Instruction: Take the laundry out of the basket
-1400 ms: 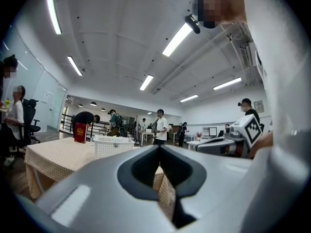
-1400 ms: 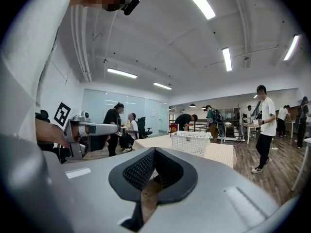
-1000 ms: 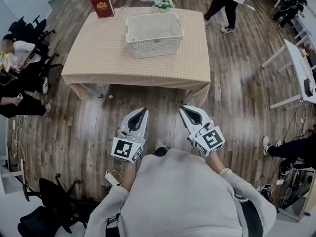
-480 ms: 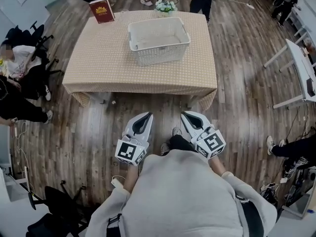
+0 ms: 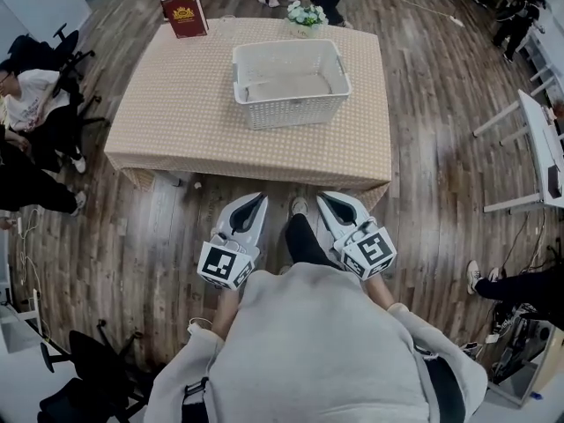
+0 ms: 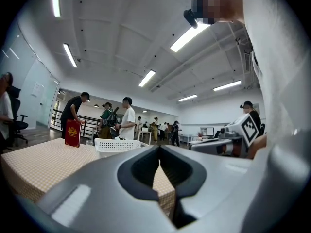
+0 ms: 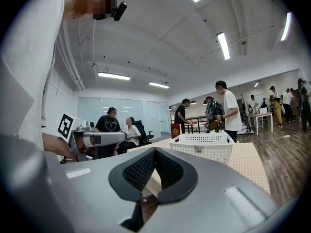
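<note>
White perforated plastic laundry basket [image 5: 291, 82] stands upright on the worktop [image 5: 176, 104], a square one under a beige checked cloth, toward its far half and a little right of its middle. Laundry: only a pale layer low in the basket is visible from the head view; single items cannot be made out, nothing rises above the rim. Basket's long axis runs left to right, so one long wall faces the person. Left tongs [image 5: 256, 201] and right tongs [image 5: 326, 199] are held low over the brown plank floor [image 5: 176, 227], on the near side of the worktop's near edge, well apart from the basket and touching nothing. Basket lies straight ahead and far of both, about midway between them; neither side is clearly nearer. Left gripper view: left tongs [image 6: 159, 149] with tips together, nothing between, basket [image 6: 116, 146] small, beyond and left of the tips. Right gripper view: right tongs [image 7: 154, 152] likewise together and empty, basket [image 7: 204, 144] beyond and right of the tips. Judgement: removal not begun; the coming move needs a step up to the near edge, tongs parted, then a reach over the long near wall and down inside. Elsewhere on the worktop: dark red book [image 5: 185, 13] standing at the far left corner, small bunch of white flowers [image 5: 307, 14] just beyond the basket. Seated people at the left edge, others standing beyond the far edge.
</note>
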Demonstrator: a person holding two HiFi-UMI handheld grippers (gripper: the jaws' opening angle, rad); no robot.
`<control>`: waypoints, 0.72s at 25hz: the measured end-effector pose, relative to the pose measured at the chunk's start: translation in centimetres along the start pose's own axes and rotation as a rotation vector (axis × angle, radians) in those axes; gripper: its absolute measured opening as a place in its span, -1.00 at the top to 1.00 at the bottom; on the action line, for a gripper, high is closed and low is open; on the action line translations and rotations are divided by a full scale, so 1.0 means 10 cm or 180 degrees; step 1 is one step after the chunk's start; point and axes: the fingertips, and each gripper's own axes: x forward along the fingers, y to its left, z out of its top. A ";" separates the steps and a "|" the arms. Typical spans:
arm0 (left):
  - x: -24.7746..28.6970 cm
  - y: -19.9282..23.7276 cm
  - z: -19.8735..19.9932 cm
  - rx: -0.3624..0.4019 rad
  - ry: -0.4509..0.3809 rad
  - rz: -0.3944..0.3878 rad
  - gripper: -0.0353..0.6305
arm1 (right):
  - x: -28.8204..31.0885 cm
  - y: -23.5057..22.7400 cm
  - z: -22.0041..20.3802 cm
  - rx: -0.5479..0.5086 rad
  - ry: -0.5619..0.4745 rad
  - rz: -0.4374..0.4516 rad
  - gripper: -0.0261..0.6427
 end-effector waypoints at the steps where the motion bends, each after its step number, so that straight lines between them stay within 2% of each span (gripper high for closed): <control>1: 0.10 0.09 -0.01 -0.0017 0.0007 0.0023 0.86 | 0.10 -0.09 0.01 0.0007 0.0003 0.0018 0.93; 4: 0.46 0.34 0.03 -0.0035 0.0034 0.0062 0.86 | 0.39 -0.39 0.10 0.0049 -0.0015 0.0064 0.93; 11: 1.44 0.92 0.28 0.0090 0.0086 0.0037 0.86 | 1.17 -1.15 0.37 0.0161 -0.0130 0.0196 0.93; 18: 2.26 1.33 0.57 0.0190 -0.0038 0.0064 0.86 | 1.71 -1.82 0.79 0.0079 -0.0317 0.0284 0.93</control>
